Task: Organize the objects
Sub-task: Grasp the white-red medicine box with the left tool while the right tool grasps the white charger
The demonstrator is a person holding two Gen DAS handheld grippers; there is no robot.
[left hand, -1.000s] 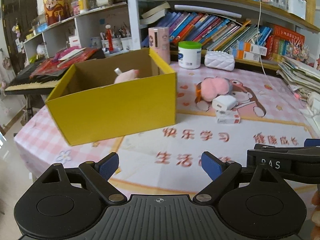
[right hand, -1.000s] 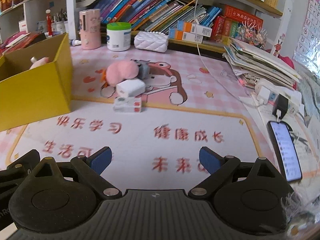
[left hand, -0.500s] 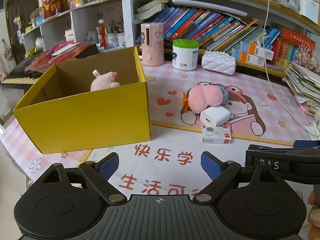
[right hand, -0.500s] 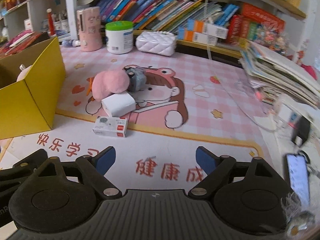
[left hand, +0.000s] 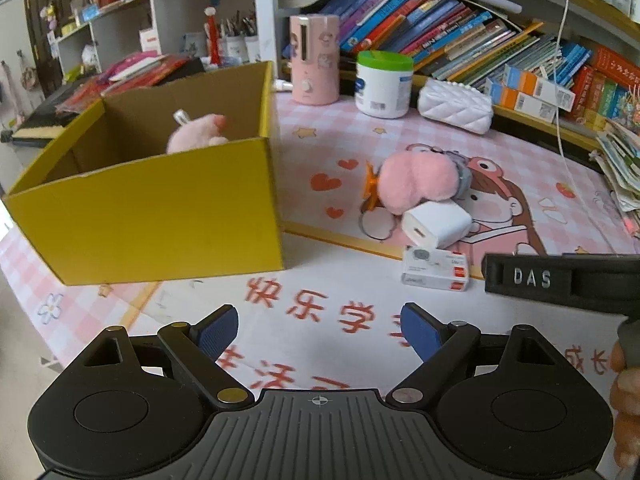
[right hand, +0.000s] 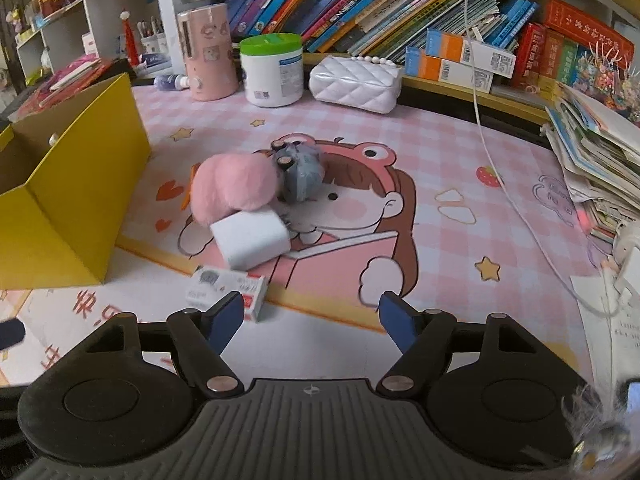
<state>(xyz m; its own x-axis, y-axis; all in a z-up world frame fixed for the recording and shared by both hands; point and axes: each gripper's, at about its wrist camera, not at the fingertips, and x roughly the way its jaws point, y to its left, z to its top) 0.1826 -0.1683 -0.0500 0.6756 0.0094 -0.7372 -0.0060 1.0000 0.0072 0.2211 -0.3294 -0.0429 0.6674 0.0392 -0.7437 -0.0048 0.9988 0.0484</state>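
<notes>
A yellow cardboard box (left hand: 160,216) stands at the left of the pink mat with a pink plush toy (left hand: 196,134) inside; the box also shows in the right wrist view (right hand: 76,184). On the mat lie a pink fluffy pouch (right hand: 234,186), a grey object (right hand: 302,172) behind it, a white charger block (right hand: 252,242) and a small white-and-red box (right hand: 226,286). These also show in the left wrist view: pouch (left hand: 416,182), charger (left hand: 436,224), small box (left hand: 436,268). My left gripper (left hand: 318,330) is open and empty. My right gripper (right hand: 312,320) is open and empty, just in front of the small box.
At the back stand a pink cylinder (right hand: 208,56), a white jar with a green lid (right hand: 274,70) and a white quilted bag (right hand: 356,82), under shelves of books. A paper stack (right hand: 596,152) and a white cable (right hand: 496,152) lie at the right.
Both grippers have moved forward and closer to the cluster of objects on the mat. The right gripper now sits just before the small white-and-red box. Both stay open.
</notes>
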